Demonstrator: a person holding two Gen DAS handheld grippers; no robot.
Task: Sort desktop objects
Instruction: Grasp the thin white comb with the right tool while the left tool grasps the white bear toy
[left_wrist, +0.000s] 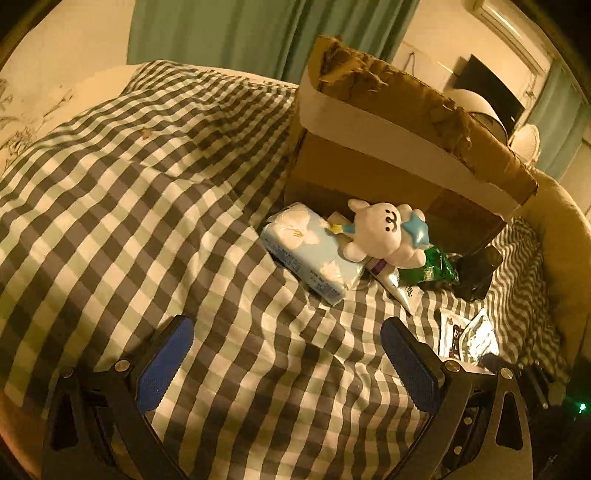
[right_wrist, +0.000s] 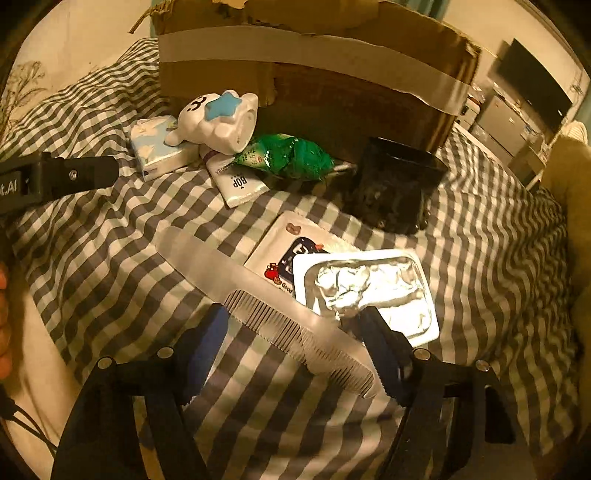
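Right gripper (right_wrist: 295, 354) hangs with its jaws spread wide, straddling a translucent comb (right_wrist: 266, 306) that lies diagonally across the checked bedcover (right_wrist: 110, 251); whether the pads (right_wrist: 207, 347) already touch it cannot be told. The comb looks light, stiff and rather slick, so a pinch across its solid spine, near the middle, would likely hold better than one on the thin teeth (which may flex or slip). Left gripper (left_wrist: 286, 363) is also agape and holds nothing, over bare cloth short of the pile. Just beyond the comb lie one foil blister tray (right_wrist: 369, 291) partly atop one printed sachet (right_wrist: 273, 254), both flimsy. Farther back, against the one cardboard box (right_wrist: 314, 74), sit one white plush toy (right_wrist: 218, 125) resting on one tissue pack (right_wrist: 155, 147), one white tube (right_wrist: 236, 184), one crinkly green packet (right_wrist: 291, 155) and one dark cup (right_wrist: 395, 188), probably the heaviest piece here.
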